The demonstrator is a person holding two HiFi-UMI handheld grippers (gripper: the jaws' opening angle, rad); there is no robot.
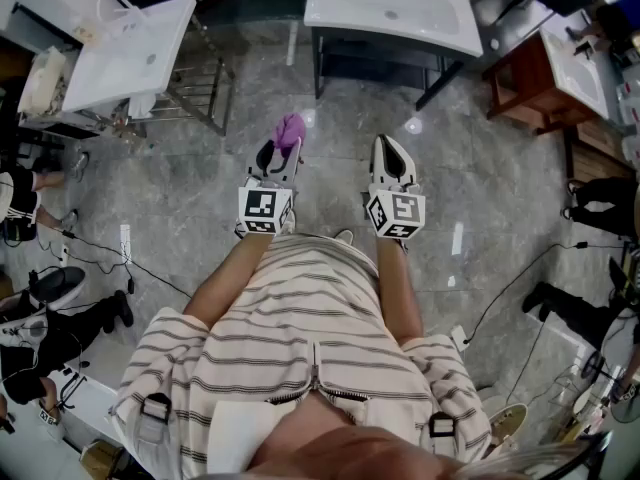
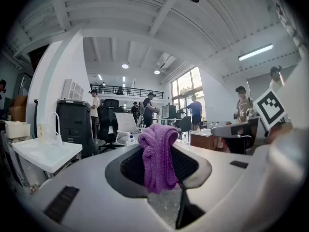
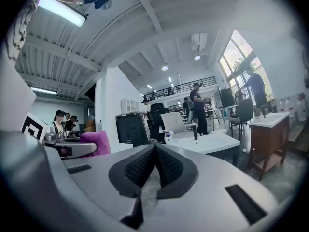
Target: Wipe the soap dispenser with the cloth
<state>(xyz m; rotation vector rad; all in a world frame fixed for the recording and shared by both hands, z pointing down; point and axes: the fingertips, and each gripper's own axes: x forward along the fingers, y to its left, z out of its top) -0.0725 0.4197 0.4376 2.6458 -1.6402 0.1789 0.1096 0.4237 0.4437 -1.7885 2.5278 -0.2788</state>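
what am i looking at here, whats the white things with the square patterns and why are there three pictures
No robot here: a person holds two hand-held grippers, and the patterned cubes are part of them. The head view is from a camera on the person's head, looking down at their arms and the grey floor. The other two come from cameras riding on each gripper, looking along its jaws. The left gripper is shut on a purple cloth. The right gripper is shut and empty. A white sink stands ahead.
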